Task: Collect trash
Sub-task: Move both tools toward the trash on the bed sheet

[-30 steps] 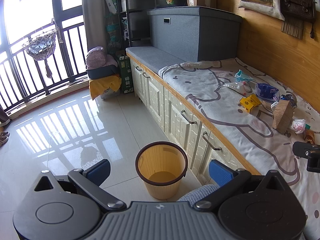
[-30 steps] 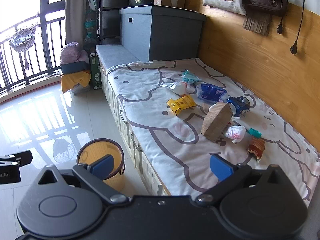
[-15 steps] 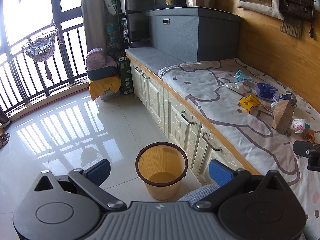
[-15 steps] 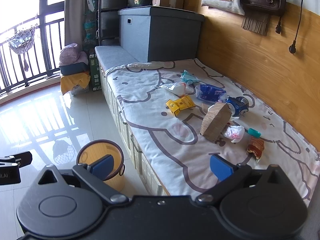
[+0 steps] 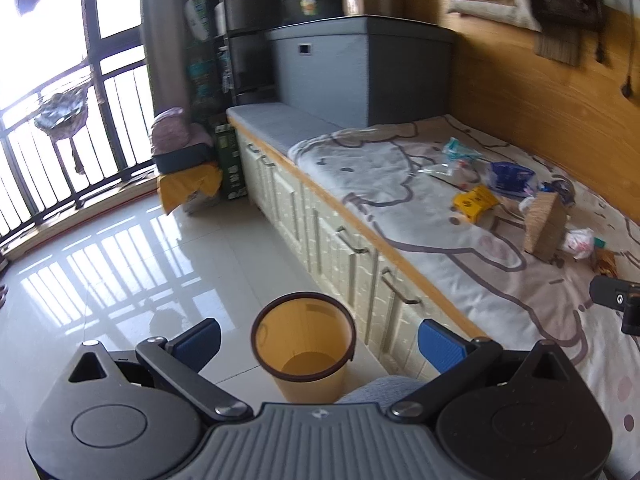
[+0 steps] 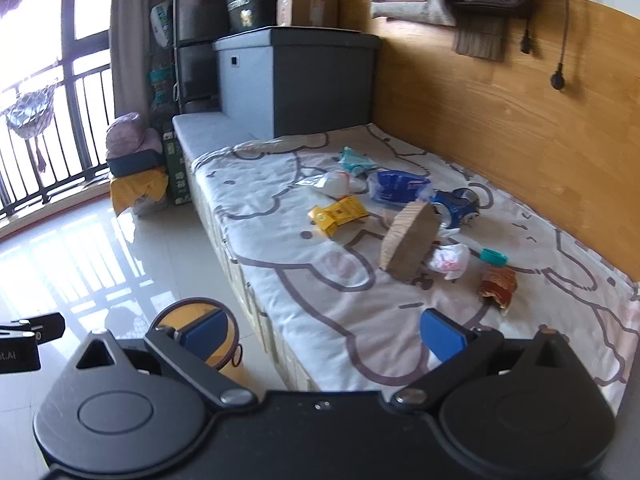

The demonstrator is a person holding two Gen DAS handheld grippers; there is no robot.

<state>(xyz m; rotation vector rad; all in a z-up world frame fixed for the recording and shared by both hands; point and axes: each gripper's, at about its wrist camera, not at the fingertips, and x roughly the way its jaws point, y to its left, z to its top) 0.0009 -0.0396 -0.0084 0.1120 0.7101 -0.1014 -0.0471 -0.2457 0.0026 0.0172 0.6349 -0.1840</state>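
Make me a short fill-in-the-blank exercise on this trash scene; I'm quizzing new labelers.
1. The orange wastebasket stands on the ____.
2. The yellow carton lies on the printed ____.
3. Both the left gripper and the right gripper are ____ and hold nothing.
4. The crushed blue can lies nearer the wooden ____ than the yellow carton does.

Missing words: floor; sheet; open; wall
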